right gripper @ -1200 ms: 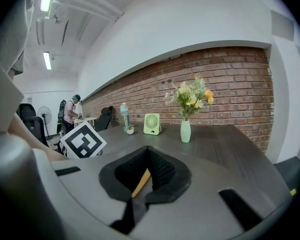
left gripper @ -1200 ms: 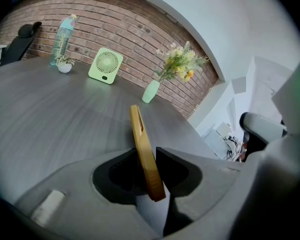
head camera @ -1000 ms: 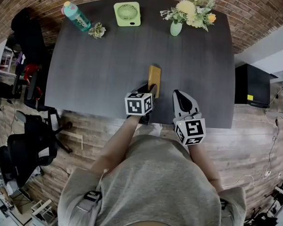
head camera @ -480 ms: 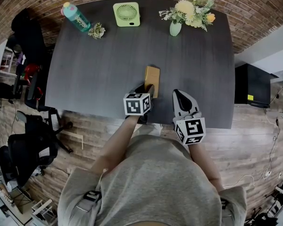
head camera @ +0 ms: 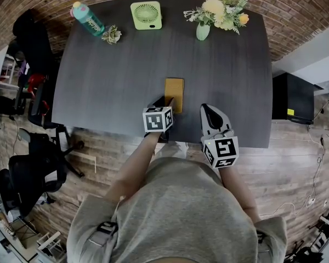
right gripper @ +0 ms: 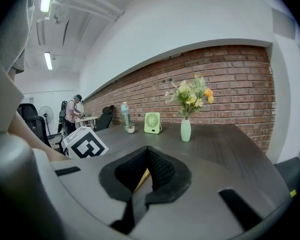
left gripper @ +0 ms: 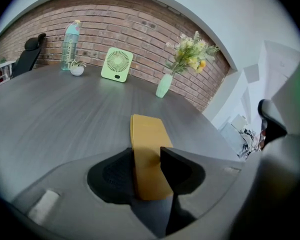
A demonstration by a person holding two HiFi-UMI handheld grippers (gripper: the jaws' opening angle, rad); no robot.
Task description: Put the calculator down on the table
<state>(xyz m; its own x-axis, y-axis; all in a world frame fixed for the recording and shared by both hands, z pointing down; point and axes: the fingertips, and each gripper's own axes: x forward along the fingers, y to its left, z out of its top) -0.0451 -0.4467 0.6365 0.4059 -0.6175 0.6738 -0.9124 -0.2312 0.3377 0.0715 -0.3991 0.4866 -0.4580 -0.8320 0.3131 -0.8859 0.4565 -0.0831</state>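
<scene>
The yellow calculator lies flat on the dark table, near the front edge. My left gripper sits at its near end. In the left gripper view the calculator runs between the two black pads. The left gripper has just been opening its jaws, and they now stand wide and do not press on the calculator. My right gripper rests to the right of the calculator with its jaws together. In the right gripper view a yellow sliver of the calculator shows behind the closed pads.
At the table's far edge stand a teal bottle, a small potted plant, a green fan and a vase of flowers. Office chairs stand at the left and a black box at the right.
The calculator has gone from tilted on its edge to flat on the table and has shifted slightly left. The left gripper's jaws have widened. The right gripper has not moved.
</scene>
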